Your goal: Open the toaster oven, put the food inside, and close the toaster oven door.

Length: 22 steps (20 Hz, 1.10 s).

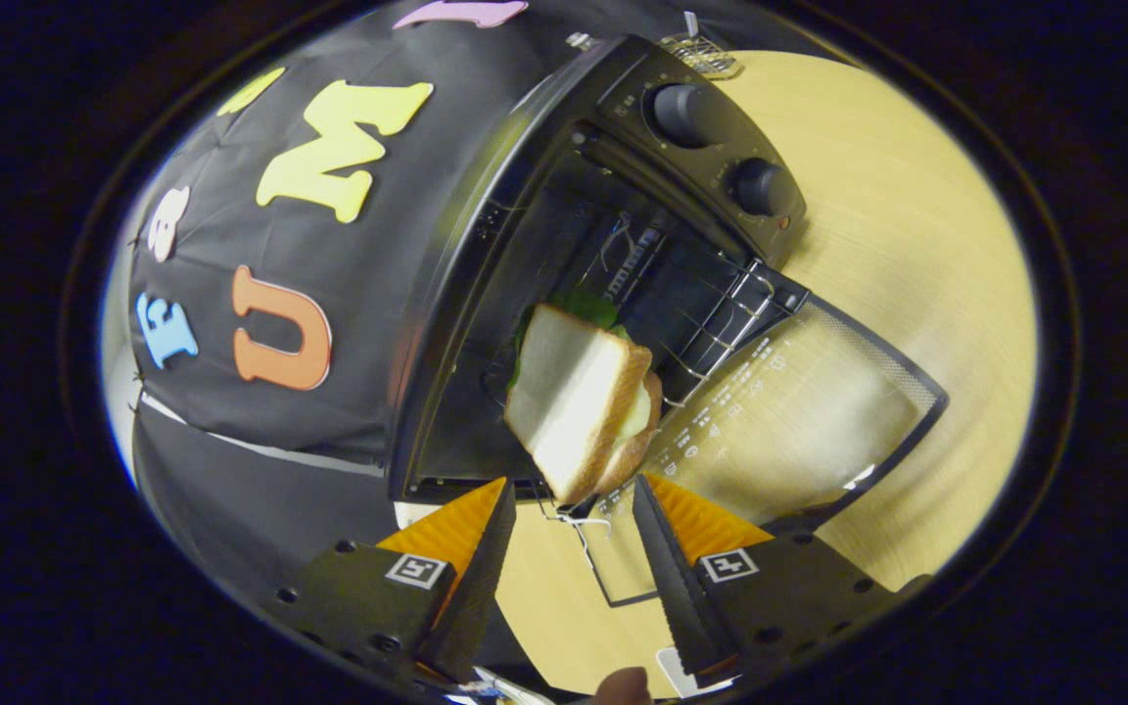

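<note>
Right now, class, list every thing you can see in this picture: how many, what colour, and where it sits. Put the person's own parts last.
black toaster oven: one, black, on the table against the booth wall, door open.
clear glass oven door: one, see-through with dark rim, folded down onto the table.
round black knobs: two, black, on the oven's control panel.
metal wire rack: one, silvery, inside the oven.
white-bread sandwich with green lettuce: one, white, tan and green, at the oven mouth, just ahead of the claw.
pale wooden table: one, light yellow, under the oven.
small wire basket: one, silvery, beyond the oven.
claw: one, open, fingers apart, not touching the sandwich.
</note>
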Tool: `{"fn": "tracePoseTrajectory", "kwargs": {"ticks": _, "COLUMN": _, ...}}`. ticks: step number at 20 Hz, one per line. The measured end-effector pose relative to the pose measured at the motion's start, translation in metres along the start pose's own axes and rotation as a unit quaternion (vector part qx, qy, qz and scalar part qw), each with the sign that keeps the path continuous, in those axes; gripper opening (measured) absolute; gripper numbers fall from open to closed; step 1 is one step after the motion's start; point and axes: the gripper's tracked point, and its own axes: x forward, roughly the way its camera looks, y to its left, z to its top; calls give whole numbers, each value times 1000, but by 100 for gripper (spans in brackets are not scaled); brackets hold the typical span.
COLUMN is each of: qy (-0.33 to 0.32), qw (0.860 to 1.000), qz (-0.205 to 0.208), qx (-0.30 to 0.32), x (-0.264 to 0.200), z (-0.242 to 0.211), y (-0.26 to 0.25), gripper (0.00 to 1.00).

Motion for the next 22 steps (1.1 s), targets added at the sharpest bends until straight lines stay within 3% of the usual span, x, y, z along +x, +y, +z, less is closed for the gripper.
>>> {"fn": "tracePoseTrajectory", "kwargs": {"ticks": 4, "qy": 22, "qw": 997, "qz": -31, "qx": -73, "x": -22, "z": -15, "y": -11, "gripper": 80}}
{"fn": "tracePoseTrajectory", "kwargs": {"ticks": 7, "qy": 41, "qw": 987, "qz": -50, "qx": -150, "x": -39, "z": -30, "y": -12, "gripper": 80}}
{"fn": "tracePoseTrajectory", "kwargs": {"ticks": 14, "qy": 58, "qw": 928, "qz": -95, "qx": -355, "x": -82, "z": -51, "y": -24, "gripper": 80}}
{"fn": "tracePoseTrajectory", "kwargs": {"ticks": 18, "qy": 46, "qw": 905, "qz": -122, "qx": -405, "x": -95, "z": -50, "y": -40, "gripper": 85}}
{"fn": "tracePoseTrajectory", "kwargs": {"ticks": 22, "qy": 43, "qw": 900, "qz": -147, "qx": -407, "x": -98, "z": -52, "y": -63, "gripper": 85}}
